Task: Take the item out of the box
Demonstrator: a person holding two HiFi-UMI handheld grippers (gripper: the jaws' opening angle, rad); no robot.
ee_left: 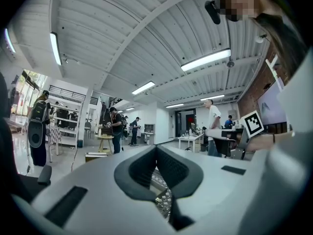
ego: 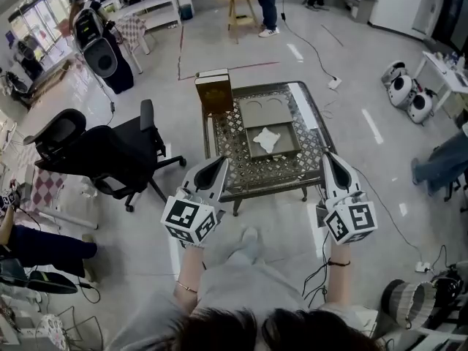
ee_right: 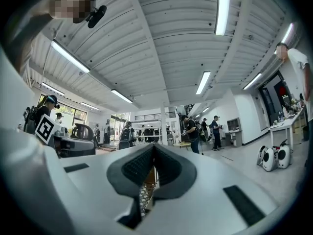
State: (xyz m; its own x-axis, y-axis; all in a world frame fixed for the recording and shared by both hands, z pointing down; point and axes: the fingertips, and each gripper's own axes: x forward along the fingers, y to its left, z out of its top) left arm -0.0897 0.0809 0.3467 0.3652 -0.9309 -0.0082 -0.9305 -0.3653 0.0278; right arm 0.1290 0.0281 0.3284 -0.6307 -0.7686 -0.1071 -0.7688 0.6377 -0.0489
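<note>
An open grey-brown box (ego: 272,143) lies on the metal lattice table (ego: 241,168), with its lid flap (ego: 265,111) folded back on the far side. A white crumpled item (ego: 267,139) rests inside it. My left gripper (ego: 219,161) hovers at the table's near left edge, shut and holding nothing. My right gripper (ego: 326,156) hangs at the near right corner, also shut and empty. Both are short of the box and apart from it. In the left gripper view the left gripper (ee_left: 156,149) has its pads together, as does the right gripper (ee_right: 154,146) in its own view.
A brown upright carton (ego: 214,91) stands on the table's far left corner. A black office chair (ego: 95,148) sits left of the table. Cables run over the floor at the right. White robots (ego: 406,90), a wooden stool (ego: 241,2) and several people are farther off.
</note>
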